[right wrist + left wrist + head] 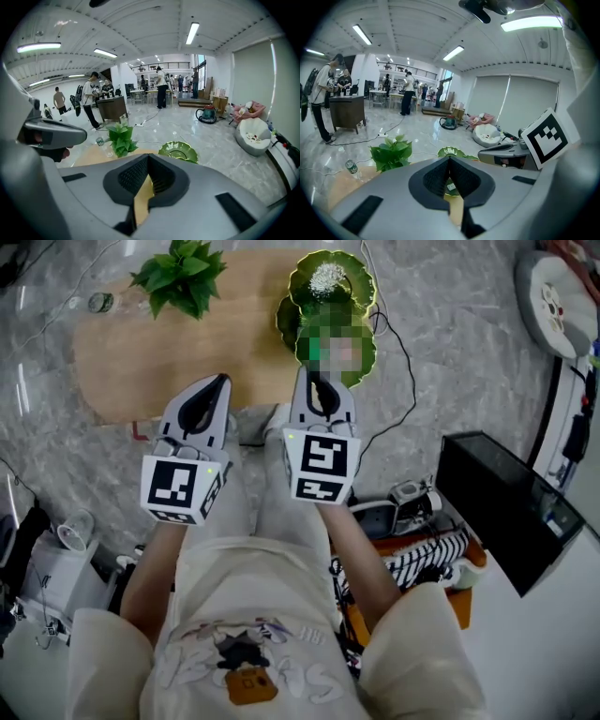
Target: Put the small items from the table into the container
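Small items are my worry: the only ones I can pick out are a pale cluster (326, 277) already lying in the glossy green leaf-shaped dish (354, 268). That dish sits just ahead of the right gripper (148, 156), at one end of the rounded pale-wood tabletop (122, 362). I see nothing loose on the wood itself, though part of the dish is masked from me.

Both tools are pinched fully closed with nothing between the pads, and the left gripper (450, 157) is alongside the right. If I drop toward the dish like this, the closed tips would shove it, and it looks close enough to the table's end to slide off. Reaching farther ahead and left of the left gripper risks brushing the leafy green potted plant (180, 273) or rolling the clear plastic bottle (98, 303) beyond it.
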{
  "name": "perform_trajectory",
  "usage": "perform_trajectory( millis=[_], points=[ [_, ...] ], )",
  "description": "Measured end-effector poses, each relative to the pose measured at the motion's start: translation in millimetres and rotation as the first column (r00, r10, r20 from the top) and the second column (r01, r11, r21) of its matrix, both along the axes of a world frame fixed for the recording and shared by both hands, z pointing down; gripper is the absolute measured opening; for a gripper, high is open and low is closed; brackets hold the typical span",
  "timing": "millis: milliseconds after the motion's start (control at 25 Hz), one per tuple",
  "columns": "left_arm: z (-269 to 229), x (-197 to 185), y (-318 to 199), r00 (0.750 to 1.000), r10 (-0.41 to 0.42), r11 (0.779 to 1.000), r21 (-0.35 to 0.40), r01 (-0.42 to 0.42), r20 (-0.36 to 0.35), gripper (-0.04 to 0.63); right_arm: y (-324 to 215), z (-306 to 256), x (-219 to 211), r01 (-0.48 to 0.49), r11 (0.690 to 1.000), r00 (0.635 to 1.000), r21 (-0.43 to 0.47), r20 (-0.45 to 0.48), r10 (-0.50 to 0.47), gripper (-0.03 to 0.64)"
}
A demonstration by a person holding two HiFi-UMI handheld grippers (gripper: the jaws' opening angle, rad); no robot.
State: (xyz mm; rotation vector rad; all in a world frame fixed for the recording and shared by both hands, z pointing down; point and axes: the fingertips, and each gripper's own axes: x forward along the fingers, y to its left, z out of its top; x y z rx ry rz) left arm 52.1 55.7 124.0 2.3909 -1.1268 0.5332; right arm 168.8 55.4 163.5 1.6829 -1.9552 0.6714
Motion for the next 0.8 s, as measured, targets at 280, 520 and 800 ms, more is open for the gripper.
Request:
perform_trajectory(
  millis=[280, 520, 800],
  points=[
    [-55, -3, 3, 1.0, 0.021, 0.999, 0.05, -0.021, 0.005, 0.009, -8, -62, -23, 0.094, 0.993, 0.995, 0.068, 0.033, -0.097, 0.005],
    [-90, -16, 2, 1.0, 0.001, 0.998, 0.069, 0.0, -0.026, 0.009, -7, -109, -53, 0.16, 0.979, 0.983, 0.128, 0.066, -0.17, 0.005],
    [-143, -15, 9, 0.999, 0.0, 0.993, 0.118, 0.006, -0.054, 0.009, 33, -141, -93, 0.253, 0.956, 0.959, 0.148, 0.095, -0.269, 0.006]
  ],
)
